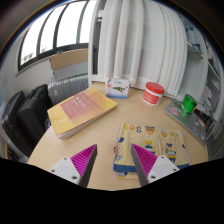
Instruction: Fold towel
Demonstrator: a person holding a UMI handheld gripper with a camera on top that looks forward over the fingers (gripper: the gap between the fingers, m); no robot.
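**Lining up on the towel's near edge**

The towel [150,143] lies flat on the round wooden table [100,140], close to the table's near edge and a little toward its right side, just ahead of my fingers. It is a pale, patterned cloth with small coloured motifs, and from here I judge it spread in a single layer, not yet folded.

My gripper [113,160] hovers just short of it, fingers well apart and holding nothing; the right pink pad [151,158] overlaps the towel's near edge in my view, the left one [80,158] sits over bare wood.

To do this well, I think I should come down low on a near corner of the towel, get one finger under the hem and pinch only the top layer, then carry it straight across to the far edge so the corners meet. Lifting too high would probably drag the whole cloth.

Beyond the towel, toward the table's far edge, stand a red-lidded container [153,93], a small box [117,87] and a green cup [188,102]. A flat tan box [82,110] sits toward the left side. I would keep the fold clear of them.
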